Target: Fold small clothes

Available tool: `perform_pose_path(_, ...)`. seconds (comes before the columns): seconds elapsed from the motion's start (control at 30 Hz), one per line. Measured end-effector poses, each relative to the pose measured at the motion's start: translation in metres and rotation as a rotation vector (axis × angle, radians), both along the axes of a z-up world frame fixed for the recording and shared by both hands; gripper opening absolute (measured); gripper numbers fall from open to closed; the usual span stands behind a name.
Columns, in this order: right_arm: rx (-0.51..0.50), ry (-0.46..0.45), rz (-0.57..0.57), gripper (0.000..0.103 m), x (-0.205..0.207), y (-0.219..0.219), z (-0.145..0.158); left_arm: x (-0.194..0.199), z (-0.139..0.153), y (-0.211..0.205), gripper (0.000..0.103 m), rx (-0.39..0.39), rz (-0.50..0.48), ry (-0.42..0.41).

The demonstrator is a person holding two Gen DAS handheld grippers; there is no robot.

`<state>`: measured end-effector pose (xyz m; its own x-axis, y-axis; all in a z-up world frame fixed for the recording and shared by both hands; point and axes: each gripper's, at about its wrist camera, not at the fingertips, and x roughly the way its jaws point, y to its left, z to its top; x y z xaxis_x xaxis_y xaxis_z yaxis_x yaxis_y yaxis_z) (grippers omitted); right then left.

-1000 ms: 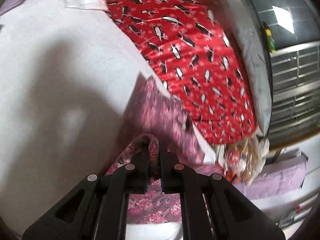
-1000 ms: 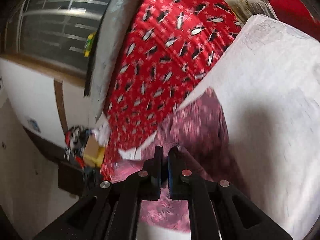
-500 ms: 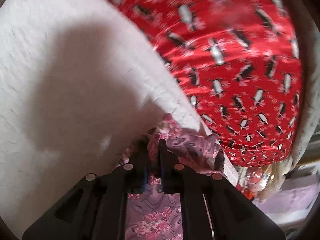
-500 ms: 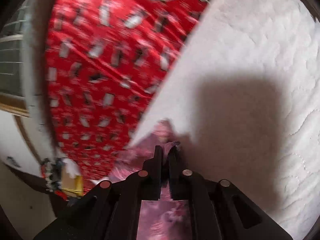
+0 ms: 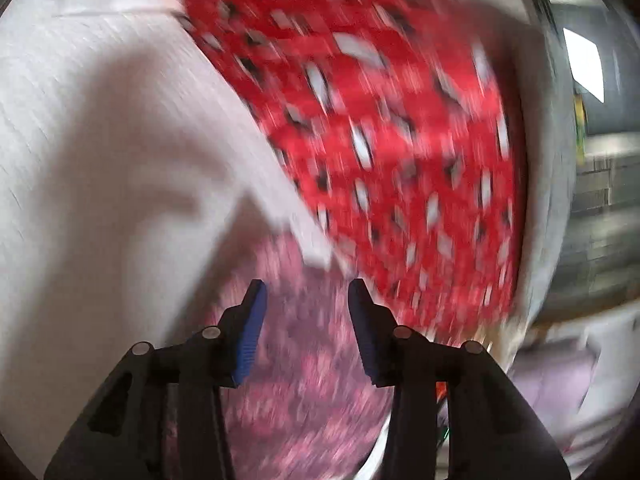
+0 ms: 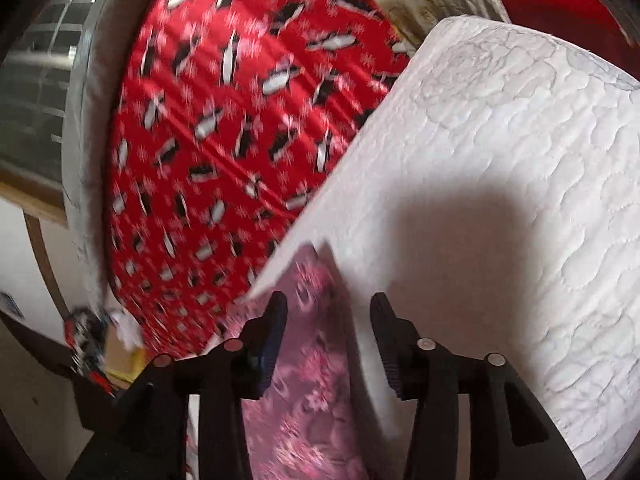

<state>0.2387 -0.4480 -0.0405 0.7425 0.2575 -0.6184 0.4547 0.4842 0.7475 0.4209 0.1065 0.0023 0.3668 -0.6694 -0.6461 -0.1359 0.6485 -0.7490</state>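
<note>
We find the left gripper [image 5: 304, 294] with jaws opening and parted, pads pressing on nothing, the pink floral cloth [image 5: 304, 380] lying just beneath them. The right gripper [image 6: 329, 308] is likewise opening and empty over the same cloth. The cloth rests on the white quilt [image 6: 500, 168], beside the red blanket [image 6: 224, 128].

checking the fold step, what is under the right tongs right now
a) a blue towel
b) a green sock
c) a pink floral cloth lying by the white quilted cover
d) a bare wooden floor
c: in the right wrist view the pink floral cloth lies below the right tongs, whose jaws are opening with no pad pressing on it, at the edge of the white quilted cover.
</note>
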Motion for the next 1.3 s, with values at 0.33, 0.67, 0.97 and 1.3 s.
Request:
perform_pose_path(0.33,-0.156,-0.061,0.077,0.007,0.041,0.031,0.011,-0.032,-0.047,-0.070,0.037,0.276,-0.208,0.015)
perform_pose_path(0.67,-0.113,0.021,0.124,0.029,-0.016,0.028,0.007,-0.116,-0.013,0.024,0.040,0.059,-0.126,0.003)
perform_pose_path(0.97,0.017,0.060,0.177,0.045,-0.108,0.065,-0.014,-0.177,-0.064,0.028,0.040,-0.167,-0.012,0.081)
perform_pose_path(1.3,-0.081,-0.093,0.115,0.005,-0.115,0.062,0.044,-0.175,-0.031,0.030,0.003,0.154,0.052,0.015)
